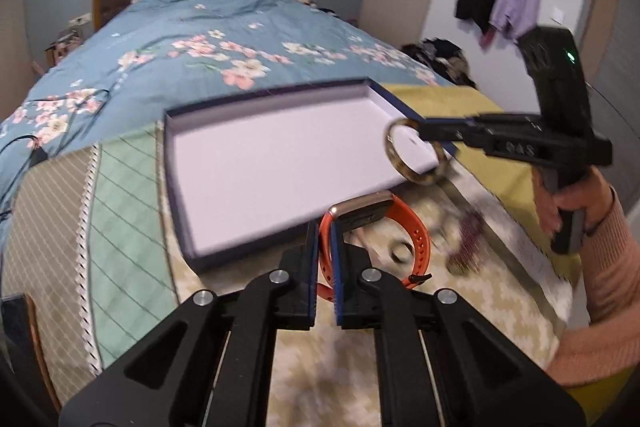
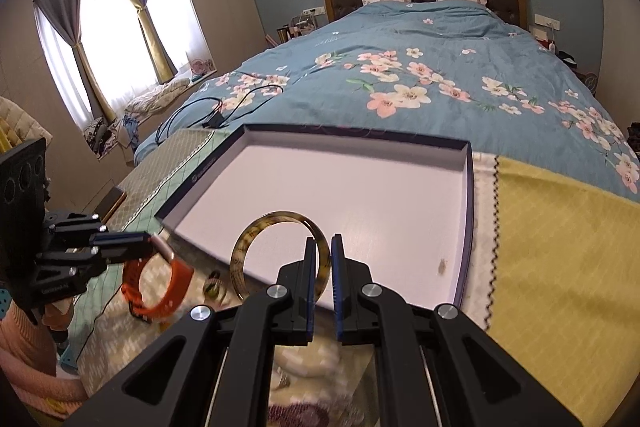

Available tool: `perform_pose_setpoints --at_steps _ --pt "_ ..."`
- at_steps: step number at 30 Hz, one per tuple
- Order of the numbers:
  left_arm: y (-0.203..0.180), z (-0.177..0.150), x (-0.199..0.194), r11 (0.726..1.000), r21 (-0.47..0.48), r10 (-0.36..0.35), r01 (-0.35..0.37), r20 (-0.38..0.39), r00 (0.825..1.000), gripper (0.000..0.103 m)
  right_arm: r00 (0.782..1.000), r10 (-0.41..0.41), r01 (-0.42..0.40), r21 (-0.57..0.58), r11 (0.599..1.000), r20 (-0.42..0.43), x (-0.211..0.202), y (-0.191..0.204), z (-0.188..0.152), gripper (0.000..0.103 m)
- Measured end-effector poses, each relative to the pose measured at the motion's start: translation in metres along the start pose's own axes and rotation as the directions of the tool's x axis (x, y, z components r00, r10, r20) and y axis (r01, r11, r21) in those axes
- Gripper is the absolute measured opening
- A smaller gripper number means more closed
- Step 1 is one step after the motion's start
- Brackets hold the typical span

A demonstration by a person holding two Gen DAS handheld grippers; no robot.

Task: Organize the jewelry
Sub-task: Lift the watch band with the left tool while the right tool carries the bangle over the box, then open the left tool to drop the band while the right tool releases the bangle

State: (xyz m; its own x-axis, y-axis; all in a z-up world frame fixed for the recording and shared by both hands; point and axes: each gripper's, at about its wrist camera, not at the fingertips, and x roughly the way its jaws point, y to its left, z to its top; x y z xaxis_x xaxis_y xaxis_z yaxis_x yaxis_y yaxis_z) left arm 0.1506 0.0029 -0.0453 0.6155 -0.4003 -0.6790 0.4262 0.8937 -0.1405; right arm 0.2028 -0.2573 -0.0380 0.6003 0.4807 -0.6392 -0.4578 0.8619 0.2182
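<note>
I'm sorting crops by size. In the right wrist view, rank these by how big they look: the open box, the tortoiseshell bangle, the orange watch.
1. open box, by far the largest.
2. tortoiseshell bangle, held in the right gripper.
3. orange watch, held in the left gripper.
Bangle and watch look close in size, and the bangle sits nearer the camera, so their order is unsure.

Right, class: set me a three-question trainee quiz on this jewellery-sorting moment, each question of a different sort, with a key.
1. True or false: the left tongs are shut on the orange watch.
2. Multiple choice: what do the right tongs hold? A) a necklace B) the mottled bangle C) a small ring
3. Fill in: the inside of the open box is ____ of jewellery.

Key: 1 true; 2 B; 3 empty. The bangle hangs over the box's near edge, not yet set down, and a small ring lies on the cloth beside the watch.
</note>
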Motion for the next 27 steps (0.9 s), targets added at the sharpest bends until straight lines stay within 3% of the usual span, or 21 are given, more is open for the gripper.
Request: perform_pose_setpoints --at_steps 11,19,27 --pt "0.029 0.070 0.050 0.991 -0.076 0.107 -0.106 0.003 0.994 0.006 0.997 -0.077 0.078 0.031 0.996 -0.029 0.052 -0.023 0.045 0.006" --pt "0.055 0.109 0.104 0.981 -0.116 0.149 -0.155 -0.059 0.987 0.006 0.987 -0.135 0.141 0.076 0.987 -0.086 0.092 -0.039 0.063 0.006" --pt "0.073 0.125 0.153 0.976 -0.125 0.158 -0.178 -0.153 0.975 0.006 0.976 -0.154 0.174 0.126 0.977 -0.153 0.116 -0.049 0.073 0.006"
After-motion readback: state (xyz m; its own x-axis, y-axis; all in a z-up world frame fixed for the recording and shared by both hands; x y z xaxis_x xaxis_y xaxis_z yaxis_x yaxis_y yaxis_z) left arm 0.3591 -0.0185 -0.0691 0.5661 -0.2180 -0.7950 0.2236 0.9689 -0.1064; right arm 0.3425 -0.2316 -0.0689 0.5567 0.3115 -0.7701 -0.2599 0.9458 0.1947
